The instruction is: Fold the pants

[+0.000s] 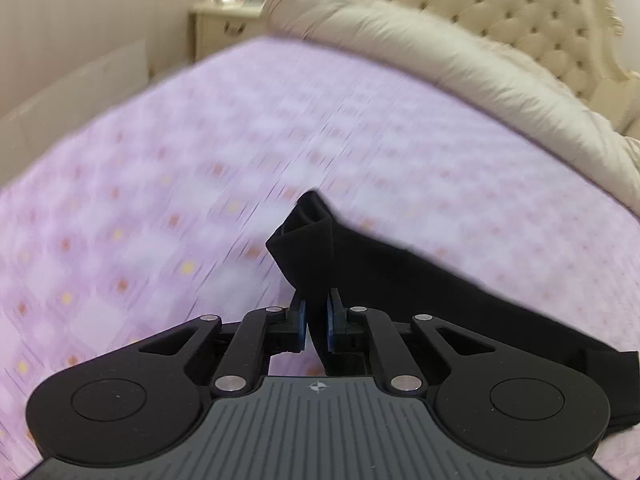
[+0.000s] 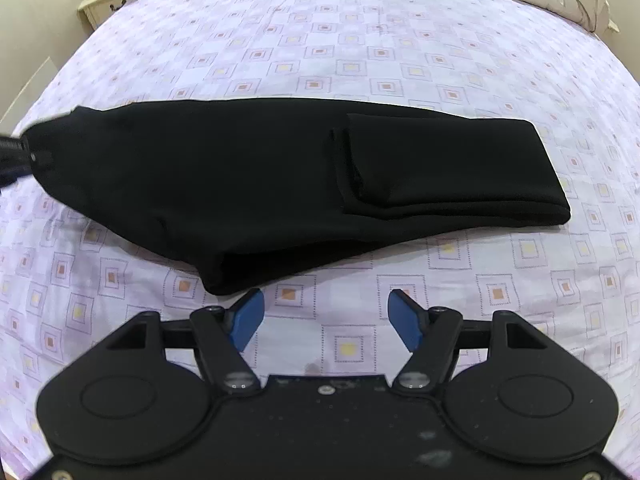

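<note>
One black pants point(image 2: 248, 176), one clamping left hand-held gripper point(image 1: 316, 320).

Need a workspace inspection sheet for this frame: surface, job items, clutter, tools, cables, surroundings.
Surface: bed sheet, lilac with a square print, mostly flat.
Job's things: black pants lying partly folded, one end doubled back on top; the other end is lifted off the sheet.
Clutter: nothing seen on the sheet.
Tools: left tool shut on a pinch of the pants; right tool open, just short of the near pants edge, touching nothing.
Cables: nothing seen.
Surroundings: cream duvet, tufted headboard, nightstand.
</note>
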{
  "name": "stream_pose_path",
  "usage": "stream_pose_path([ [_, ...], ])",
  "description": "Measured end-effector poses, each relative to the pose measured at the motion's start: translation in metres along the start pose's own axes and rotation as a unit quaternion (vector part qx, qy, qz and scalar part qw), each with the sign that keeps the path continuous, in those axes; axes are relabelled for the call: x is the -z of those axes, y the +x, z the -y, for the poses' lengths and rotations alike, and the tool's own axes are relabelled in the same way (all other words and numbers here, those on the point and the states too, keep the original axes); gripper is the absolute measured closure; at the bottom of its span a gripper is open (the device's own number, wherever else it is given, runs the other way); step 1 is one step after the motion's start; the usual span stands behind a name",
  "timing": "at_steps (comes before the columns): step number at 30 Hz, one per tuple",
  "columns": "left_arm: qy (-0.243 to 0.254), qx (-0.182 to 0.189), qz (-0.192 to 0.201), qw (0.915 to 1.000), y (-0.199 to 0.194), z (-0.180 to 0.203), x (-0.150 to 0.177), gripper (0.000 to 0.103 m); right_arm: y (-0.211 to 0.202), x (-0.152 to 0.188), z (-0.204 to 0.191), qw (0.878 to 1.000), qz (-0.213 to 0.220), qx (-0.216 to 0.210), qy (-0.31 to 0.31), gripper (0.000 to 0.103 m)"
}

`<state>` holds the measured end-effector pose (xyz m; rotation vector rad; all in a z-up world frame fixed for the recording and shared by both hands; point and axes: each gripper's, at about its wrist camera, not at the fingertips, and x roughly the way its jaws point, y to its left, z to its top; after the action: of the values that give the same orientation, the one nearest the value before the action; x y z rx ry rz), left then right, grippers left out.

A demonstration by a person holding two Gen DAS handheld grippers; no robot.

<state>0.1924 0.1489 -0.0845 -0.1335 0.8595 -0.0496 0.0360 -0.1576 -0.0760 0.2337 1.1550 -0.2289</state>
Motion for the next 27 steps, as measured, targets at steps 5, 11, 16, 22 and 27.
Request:
stream_pose_path([
  [5, 0.06, -0.002, 0.055, 0.9967, -0.036, 0.062, -0.011, 0.094, -0.002, 0.004, 0.015, 1.0, 0.008, -0.02, -0.001, 0.031],
  [11, 0.126, 0.019, 0.093, 0.9875, -0.055, 0.166, 0.003, 0.094, -0.004, 0.006, 0.052, 0.999, 0.017, -0.044, -0.003, 0.031],
  [16, 0.184, 0.046, 0.078, 0.9787, -0.041, 0.257, 0.041, 0.094, -0.007, 0.006, 0.112, 0.998, 0.025, -0.045, 0.024, 0.031],
  [22, 0.252, 0.085, -0.042, 0.9631, -0.003, 0.317, 0.097, 0.092, -0.003, 0.001, 0.175, 0.998, 0.025, -0.038, 0.041, 0.031],
  [27, 0.241, 0.085, -0.049, 0.9654, -0.01, 0.298, 0.11, 0.091, 0.004, -0.021, 0.198, 0.998, 0.033, -0.039, 0.02, 0.03],
])
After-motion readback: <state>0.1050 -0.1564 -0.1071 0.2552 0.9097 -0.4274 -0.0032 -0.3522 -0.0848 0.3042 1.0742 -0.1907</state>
